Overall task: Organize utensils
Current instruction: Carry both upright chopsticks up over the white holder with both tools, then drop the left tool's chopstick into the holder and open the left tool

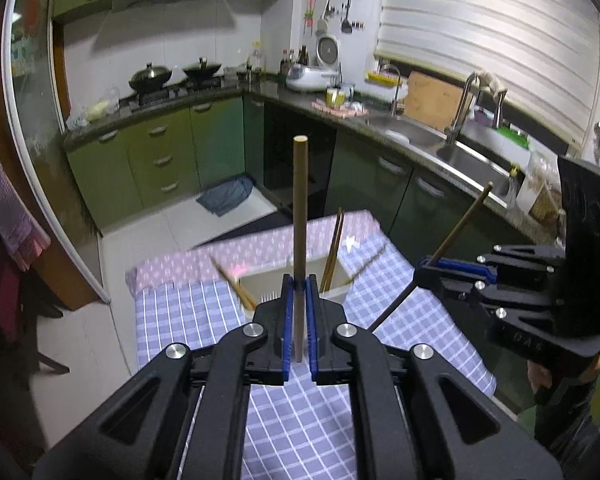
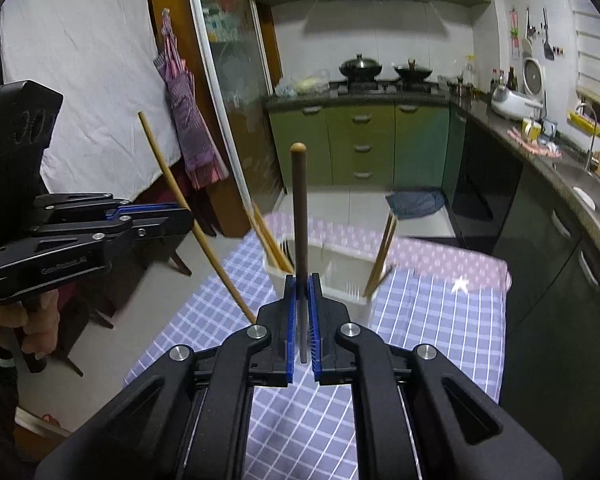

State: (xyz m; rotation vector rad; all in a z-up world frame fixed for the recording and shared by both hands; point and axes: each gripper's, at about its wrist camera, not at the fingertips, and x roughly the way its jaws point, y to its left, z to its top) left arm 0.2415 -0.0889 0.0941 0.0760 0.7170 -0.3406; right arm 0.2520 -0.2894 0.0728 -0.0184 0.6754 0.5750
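The left gripper (image 1: 299, 312) is clenched on a light brown chopstick (image 1: 300, 220), gripped low on its shaft so that most of its length stands upright above the blue pads. The right gripper (image 2: 301, 312) is clamped the same way on a darker chopstick (image 2: 299, 216), also held near its thin end with the rounded end up. Both are raised over the surface (image 1: 300, 420), which is covered by a blue checked cloth, and each points toward the white holder (image 2: 332, 276) just ahead. Holding each stick upright with the tip down probably suits dropping it straight into the holder's open top. Inside it, other chopsticks (image 2: 382, 252) lean against the walls at both ends. In the left view one stick (image 1: 370, 266) appears to lie on the cloth beside the holder, though blur makes that uncertain.
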